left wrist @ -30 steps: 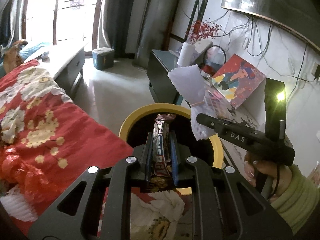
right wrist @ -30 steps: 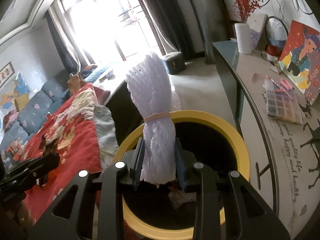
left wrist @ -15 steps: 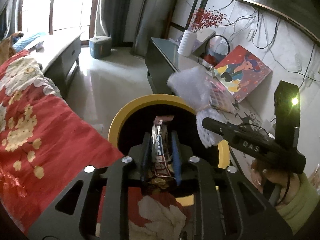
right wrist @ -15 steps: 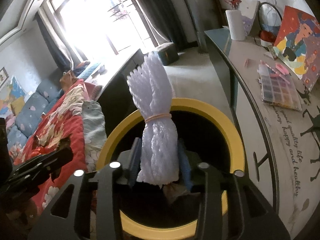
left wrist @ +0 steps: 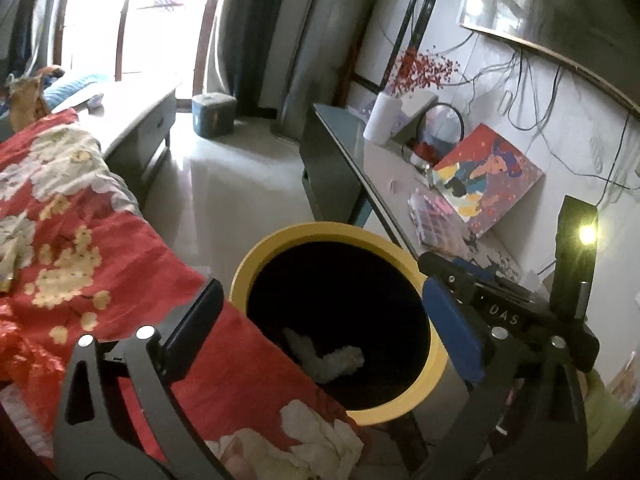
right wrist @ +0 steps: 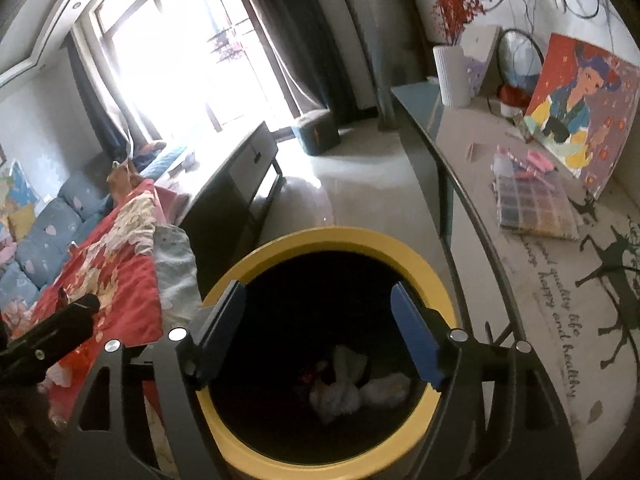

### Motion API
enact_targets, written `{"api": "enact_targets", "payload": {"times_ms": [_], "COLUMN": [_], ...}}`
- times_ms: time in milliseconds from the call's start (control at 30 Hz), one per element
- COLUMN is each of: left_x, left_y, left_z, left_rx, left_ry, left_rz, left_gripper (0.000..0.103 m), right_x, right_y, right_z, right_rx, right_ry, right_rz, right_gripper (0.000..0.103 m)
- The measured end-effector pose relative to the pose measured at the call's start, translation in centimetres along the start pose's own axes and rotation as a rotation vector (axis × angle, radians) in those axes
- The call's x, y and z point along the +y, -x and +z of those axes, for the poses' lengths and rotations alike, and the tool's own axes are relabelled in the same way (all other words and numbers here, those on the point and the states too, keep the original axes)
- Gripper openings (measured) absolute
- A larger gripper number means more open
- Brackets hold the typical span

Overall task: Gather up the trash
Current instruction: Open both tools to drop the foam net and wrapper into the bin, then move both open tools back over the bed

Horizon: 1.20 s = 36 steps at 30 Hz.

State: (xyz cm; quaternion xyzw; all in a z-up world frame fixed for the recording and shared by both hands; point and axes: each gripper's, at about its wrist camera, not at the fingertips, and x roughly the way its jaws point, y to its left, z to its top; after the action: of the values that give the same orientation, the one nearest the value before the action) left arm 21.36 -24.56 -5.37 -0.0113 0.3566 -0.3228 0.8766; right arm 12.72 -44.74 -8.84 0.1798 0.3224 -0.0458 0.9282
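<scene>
A round bin with a yellow rim (left wrist: 280, 240) (right wrist: 344, 240) stands between a red flowered blanket and a desk. Pale crumpled trash (left wrist: 328, 360) (right wrist: 344, 392) lies at its dark bottom. My left gripper (left wrist: 320, 328) is open and empty, its jaws spread wide over the bin's mouth. My right gripper (right wrist: 320, 336) is open and empty just above the bin's opening; its body also shows in the left wrist view (left wrist: 504, 316).
A red flowered blanket (left wrist: 80, 240) (right wrist: 116, 272) lies left of the bin. A long desk (right wrist: 520, 264) on the right holds a white vase (right wrist: 452, 76), a painting (right wrist: 580, 108) and a bead box (right wrist: 532, 208). A low cabinet (right wrist: 240, 176) stands behind.
Both grippers have opened. The snack wrapper left the left gripper and the white foam net left the right gripper; both dropped into the bin.
</scene>
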Motion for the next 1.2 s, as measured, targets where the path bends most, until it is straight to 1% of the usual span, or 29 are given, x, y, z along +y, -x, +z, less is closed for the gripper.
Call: {"api": "enact_targets", "payload": {"times_ms": [200,433,633,833,1200], "left_x": [0.2,0.7,1.8,2.7,5.2], "left_y": [1.9,4.8,7.1,9.4,12.2], "left_z": [-0.3,-0.7,-1.0,-1.6,-2.6], "left_rx": [-0.036,-0.098,-0.142,-0.185,-0.230], "left_ry": [0.011,0.011,0.037,0.042,0.093], "left_rz": [0.035,0.085,0.117,0.158,0.209], "left_gripper": [0.092,0.092,0.092,0.092,0.092], "right_x": [1.7,4.2,6.3,8.4,12.3], "right_y": [1.4,2.9,3.8,4.4,5.5], "right_z": [0.3,0.7,0.5,0.2,-0.8], "right_rx": [-0.047,-0.090,-0.105,-0.110,-0.119], "right_ry": [0.031,0.077,0.117,0.153,0.229], "right_rz": [0.012,0.048,0.073,0.102,0.164], "right_gripper": [0.079,0.080,0.080,0.081,0.083]}}
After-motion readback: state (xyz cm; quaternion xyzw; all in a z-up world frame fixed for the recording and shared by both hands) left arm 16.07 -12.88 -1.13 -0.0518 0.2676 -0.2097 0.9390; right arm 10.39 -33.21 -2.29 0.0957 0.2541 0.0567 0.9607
